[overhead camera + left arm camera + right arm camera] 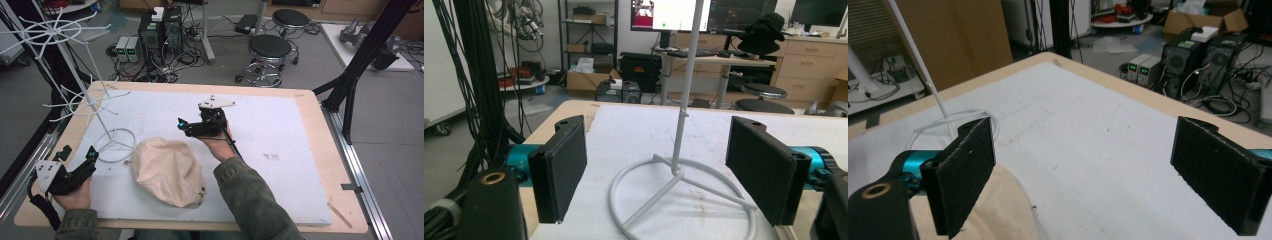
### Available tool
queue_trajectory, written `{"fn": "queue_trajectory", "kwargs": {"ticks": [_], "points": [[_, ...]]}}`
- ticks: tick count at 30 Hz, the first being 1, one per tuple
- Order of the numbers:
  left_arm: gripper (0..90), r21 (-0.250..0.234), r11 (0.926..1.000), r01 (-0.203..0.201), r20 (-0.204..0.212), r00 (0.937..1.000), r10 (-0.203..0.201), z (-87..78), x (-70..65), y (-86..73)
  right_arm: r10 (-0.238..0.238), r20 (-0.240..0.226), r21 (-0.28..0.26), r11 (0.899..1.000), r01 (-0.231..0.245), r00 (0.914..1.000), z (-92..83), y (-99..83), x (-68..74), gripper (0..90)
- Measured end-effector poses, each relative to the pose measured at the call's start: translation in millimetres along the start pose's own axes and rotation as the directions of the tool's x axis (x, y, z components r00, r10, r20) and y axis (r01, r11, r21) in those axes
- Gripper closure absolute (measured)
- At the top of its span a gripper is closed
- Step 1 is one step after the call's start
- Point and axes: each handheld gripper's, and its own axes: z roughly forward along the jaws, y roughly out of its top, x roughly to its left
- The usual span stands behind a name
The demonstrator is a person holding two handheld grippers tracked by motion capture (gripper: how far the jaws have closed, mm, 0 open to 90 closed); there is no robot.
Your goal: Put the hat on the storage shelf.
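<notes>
Between the two grippers, on the white table cover (280, 125), lies a beige cap (167, 171), flat and not held by anything. The left gripper (79, 153) is at the near left corner of the table, with its jaws wide apart and nothing between them. Just ahead of it stands the white wire stand (89, 97); in the left gripper view its round base (684, 192) is between the two black pads but does not touch them. The right gripper (183, 125) hangs a little above the cover, past the far edge of the cap, also opened wide and holding nothing. In the right gripper view the cap (998, 210) is low, beside the left pad.
</notes>
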Motion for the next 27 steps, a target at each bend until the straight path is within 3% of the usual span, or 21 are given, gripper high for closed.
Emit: {"fn": "queue_trajectory", "kwargs": {"ticks": [12,21,27], "points": [[24.6,0.003,0.9999,0.016,0.007,0.9998,-0.016,-0.7,1.6,0.0,-0.012,-0.032,0.083,0.996,0.014,0.9994,26.8,-12.3,8.3,9.9],[24.6,0.002,0.9998,0.018,0.005,0.9998,-0.018,-0.4,1.8,-0.3,-0.004,-0.068,0.190,0.982,0.017,0.9977,46.3,-28.7,7.8,9.8],[24.6,0.001,0.9998,0.019,0.008,0.9998,-0.019,-0.6,1.9,-0.3,-0.026,-0.085,0.219,0.975,0.044,0.9961,55.7,-36.3,13.1,9.9]]}}
